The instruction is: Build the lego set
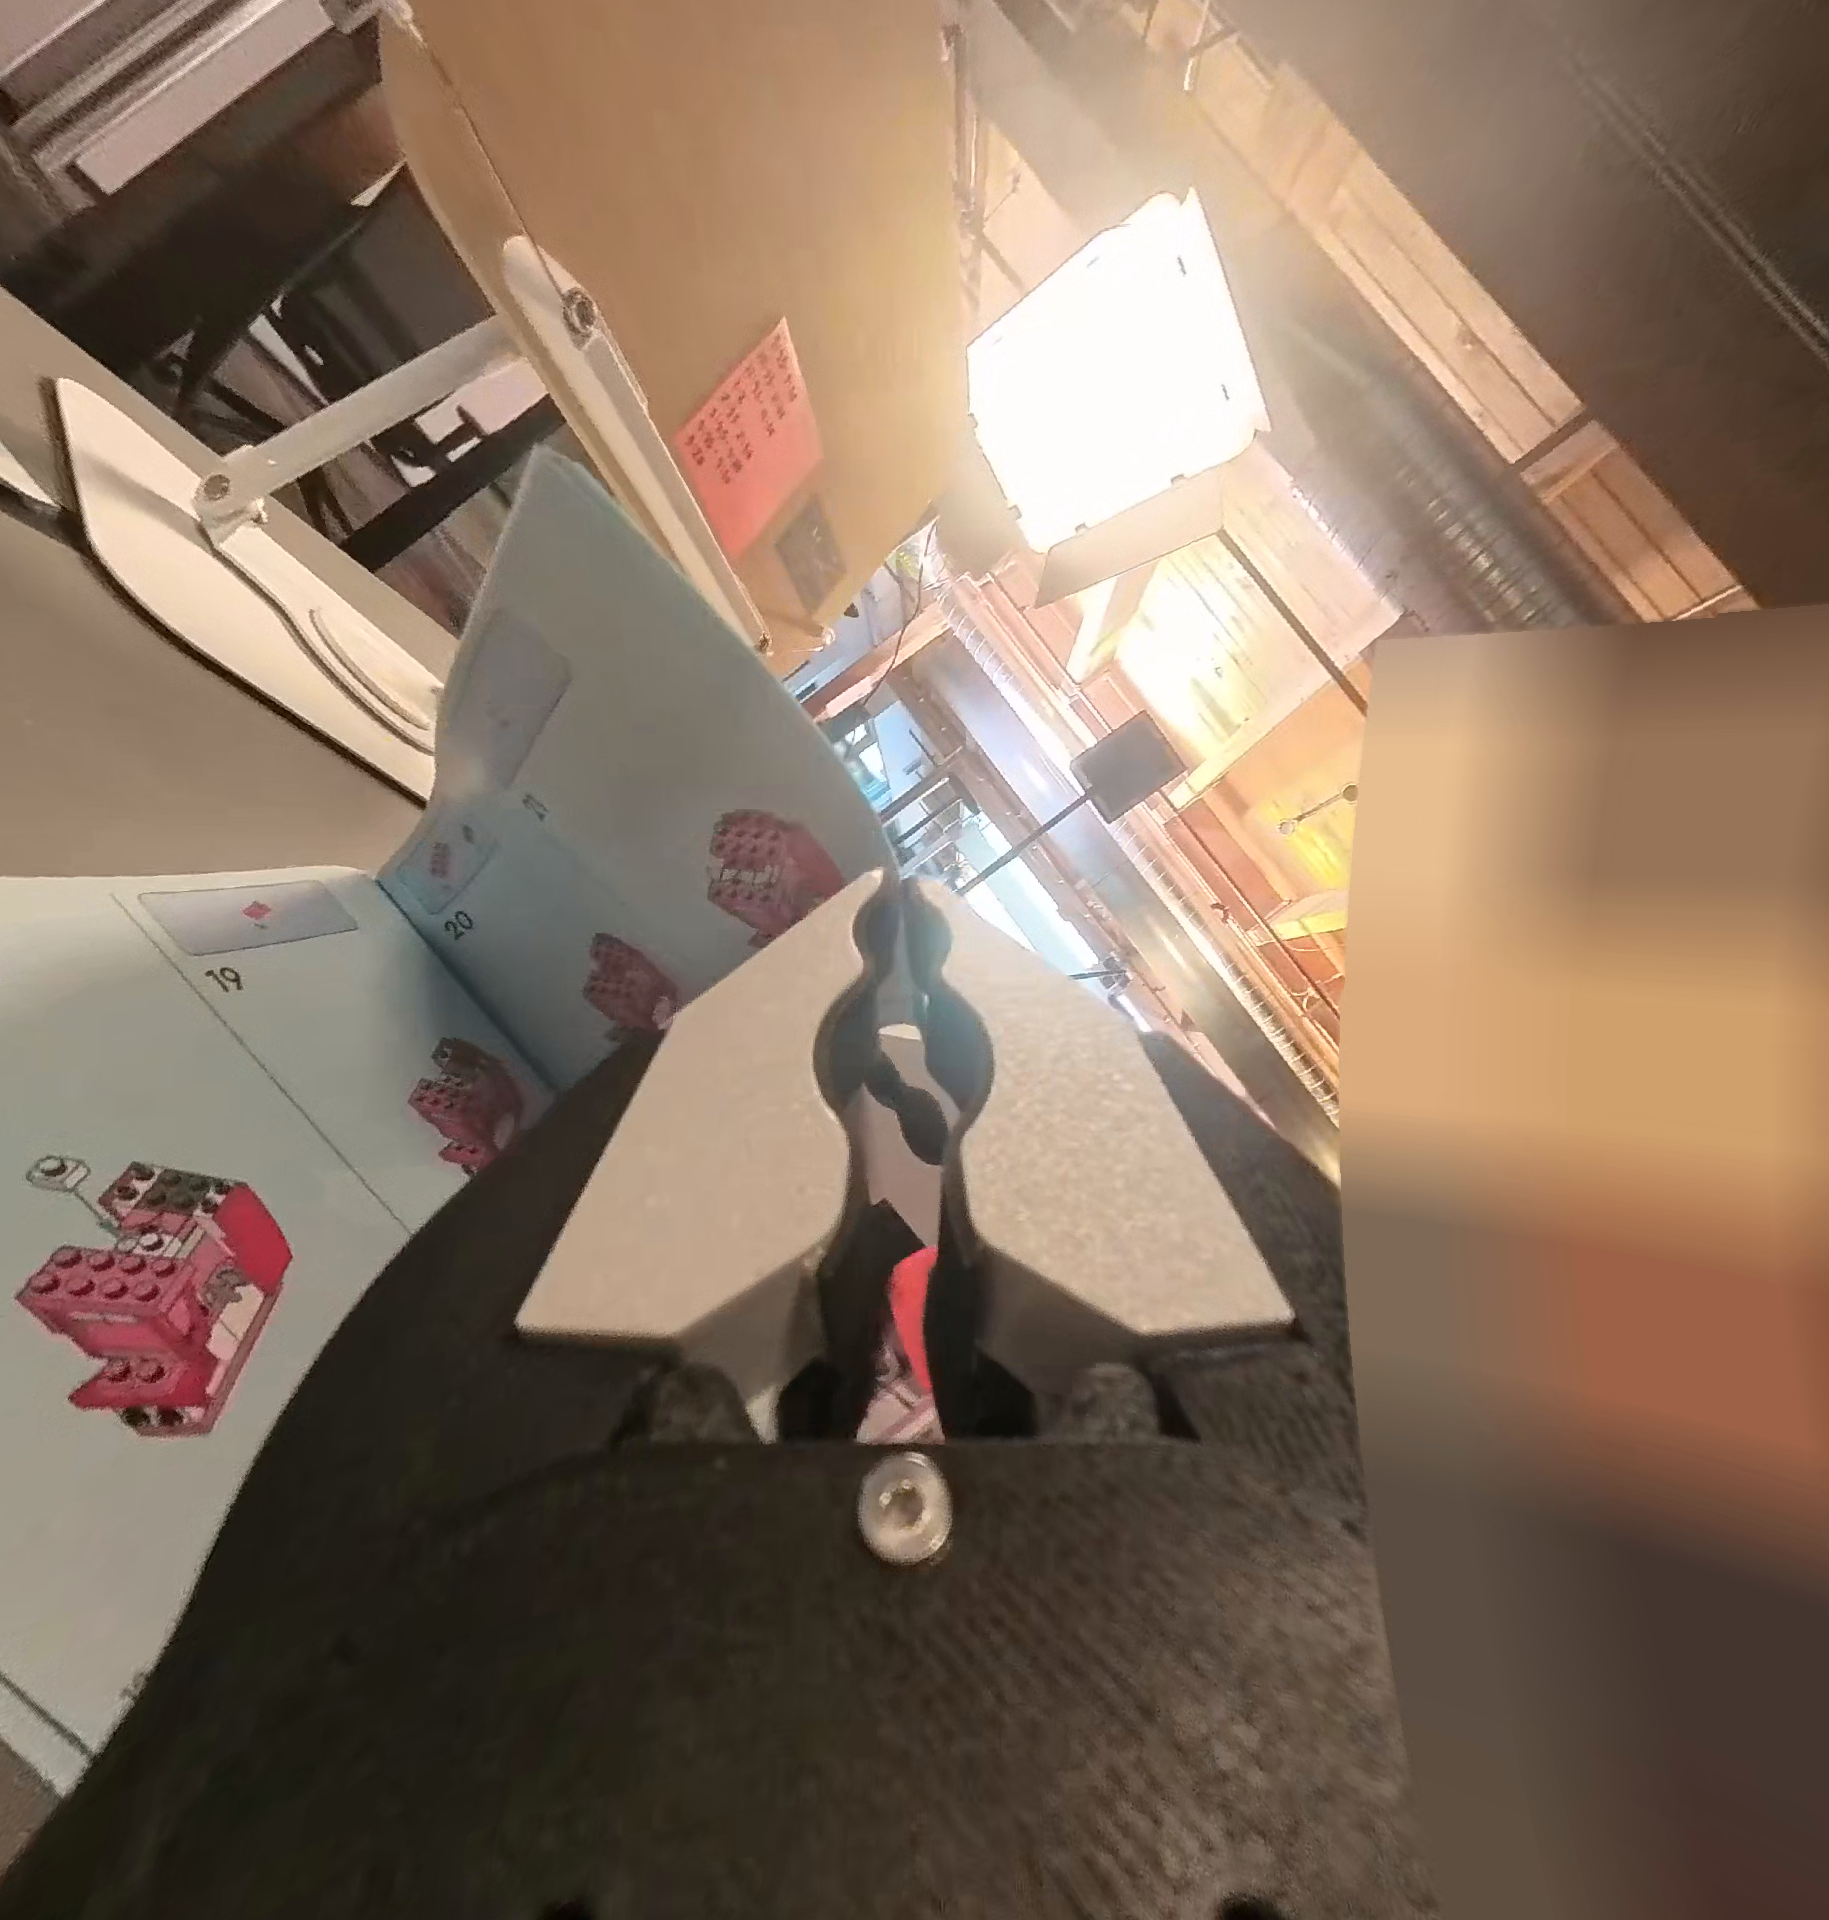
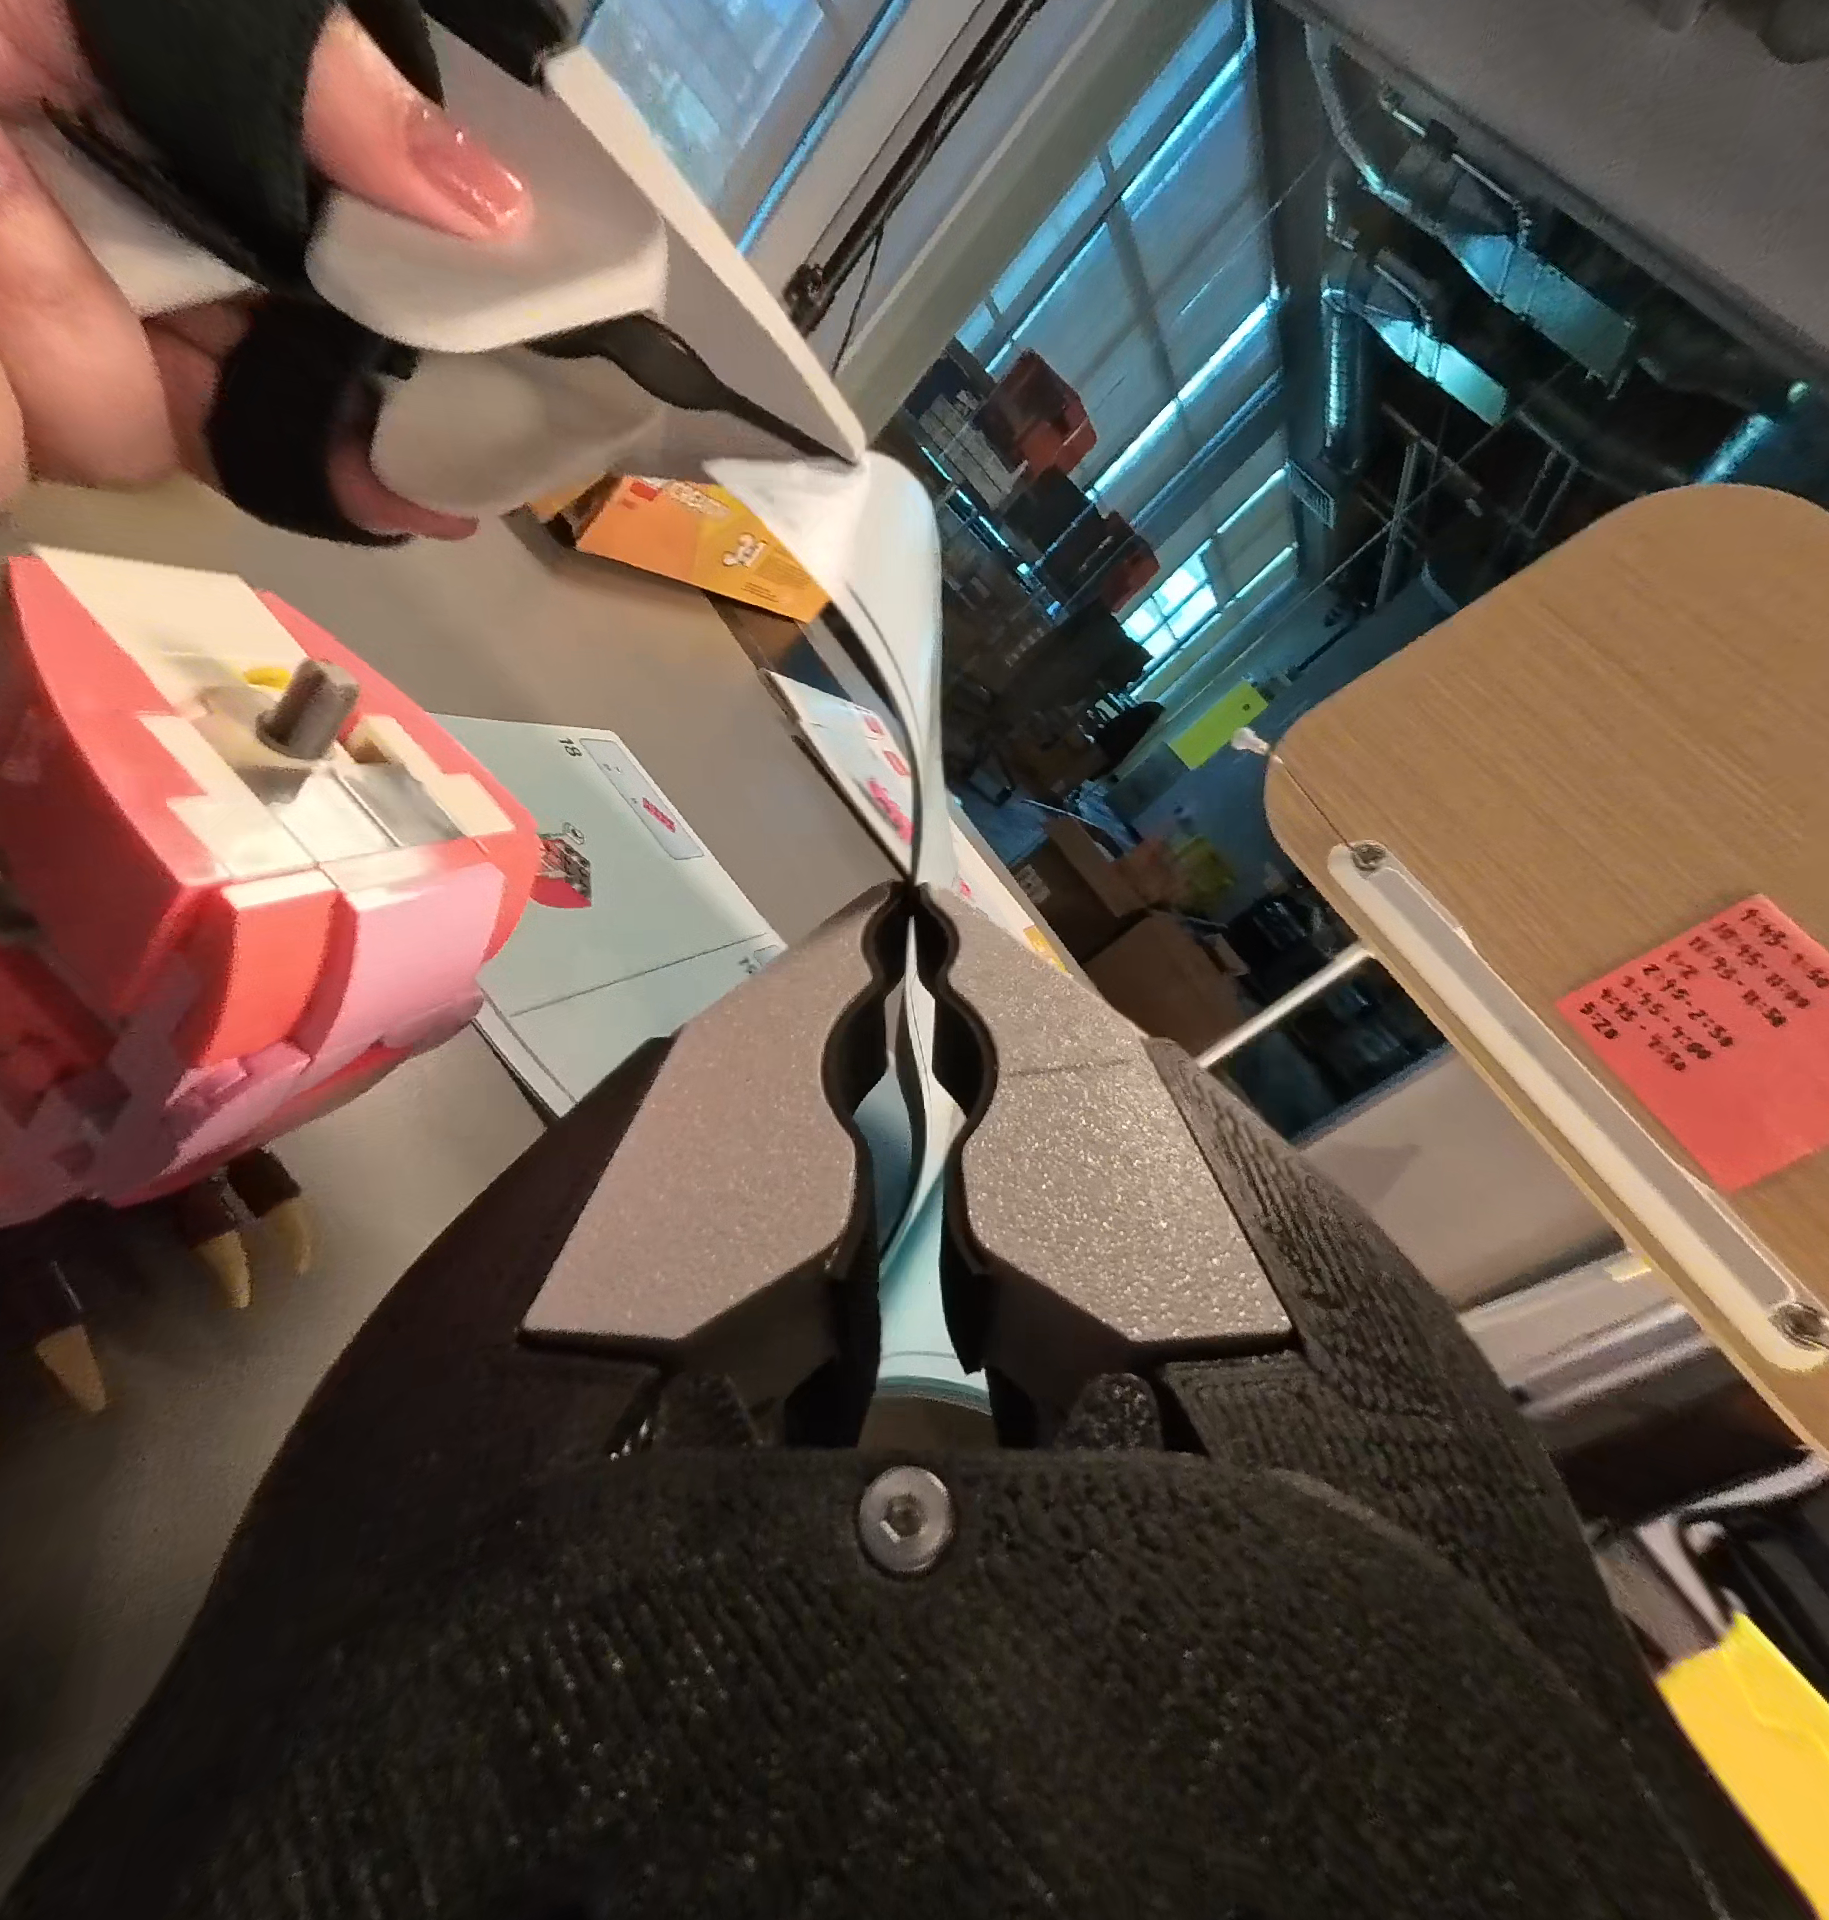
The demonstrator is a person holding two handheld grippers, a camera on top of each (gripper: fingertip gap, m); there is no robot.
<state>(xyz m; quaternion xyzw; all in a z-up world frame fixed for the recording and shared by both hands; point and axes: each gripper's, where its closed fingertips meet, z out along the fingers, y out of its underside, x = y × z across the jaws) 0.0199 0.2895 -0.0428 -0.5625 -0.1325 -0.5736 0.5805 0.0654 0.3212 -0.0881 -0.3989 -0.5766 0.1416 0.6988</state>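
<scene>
An open light-blue instruction booklet [image 1: 162, 1091] with pictures of a pink brick model lies on the grey table [image 1: 110, 727]. One page [image 1: 629, 748] stands lifted and curled. My left gripper [image 1: 894, 894] is shut on that page's edge. The right wrist view shows the left gripper's tips [image 2: 837, 447], held by a gloved hand [image 2: 110, 312], pinching the top of the page [image 2: 905, 582]. My right gripper [image 2: 910, 899] is shut on the same curled page lower down; the paper runs between its pads. A pink and red brick model [image 2: 214, 935] stands to the left of the right gripper.
A wooden board [image 2: 1616, 779] with a red note [image 2: 1720, 1049] hangs at the right, close to the right gripper. An orange box [image 2: 702, 540] lies at the table's far edge. A white stand base [image 1: 214, 551] sits on the table behind the booklet. A bright lamp [image 1: 1107, 384] shines overhead. The left gripper's tips are roughly 8 centimeters from the right gripper's.
</scene>
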